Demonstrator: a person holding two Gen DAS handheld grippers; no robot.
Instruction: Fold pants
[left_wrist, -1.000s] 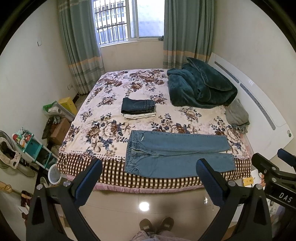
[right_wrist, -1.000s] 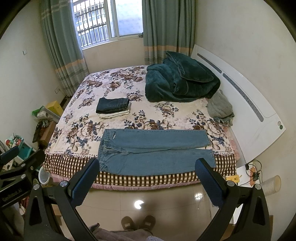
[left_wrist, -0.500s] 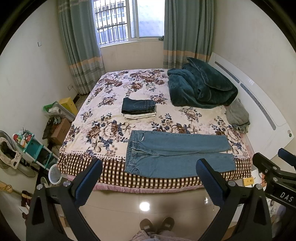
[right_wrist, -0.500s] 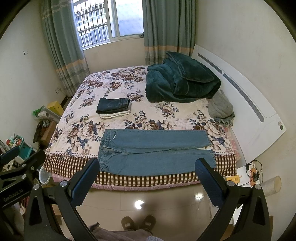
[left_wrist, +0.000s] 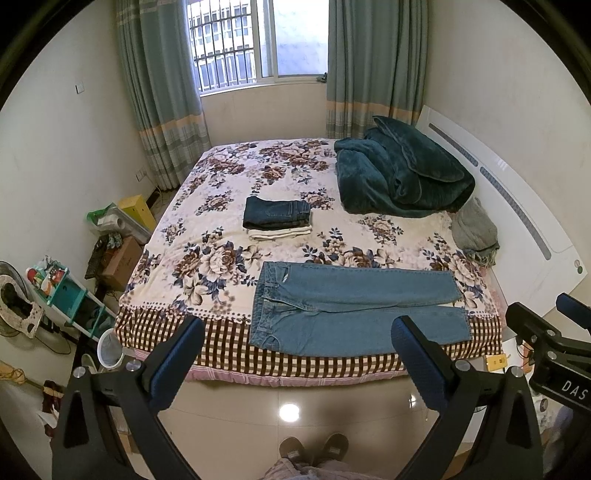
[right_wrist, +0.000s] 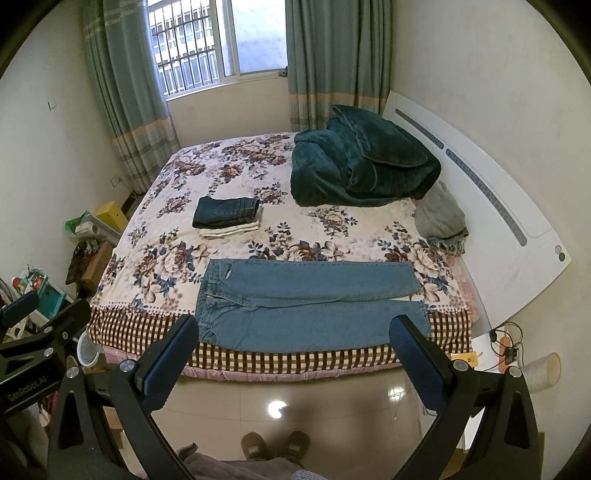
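Note:
Light blue jeans (left_wrist: 351, 306) lie flat along the near edge of the bed, waist to the left, legs to the right; they also show in the right wrist view (right_wrist: 306, 306). My left gripper (left_wrist: 295, 343) is open and empty, held back over the floor in front of the bed. My right gripper (right_wrist: 291, 343) is open and empty, also back from the bed, to the right of the left one. Neither touches the jeans.
A stack of folded dark and white pants (left_wrist: 277, 218) lies mid-bed. A dark green blanket (left_wrist: 399, 173) and a grey cloth (left_wrist: 474, 232) sit at the right by the white headboard (left_wrist: 524, 221). Shelves and boxes (left_wrist: 66, 291) stand left. My slippers (left_wrist: 314, 446) are on the tiled floor.
Both views have drifted very slightly; the jeans and the grippers' opening are unchanged.

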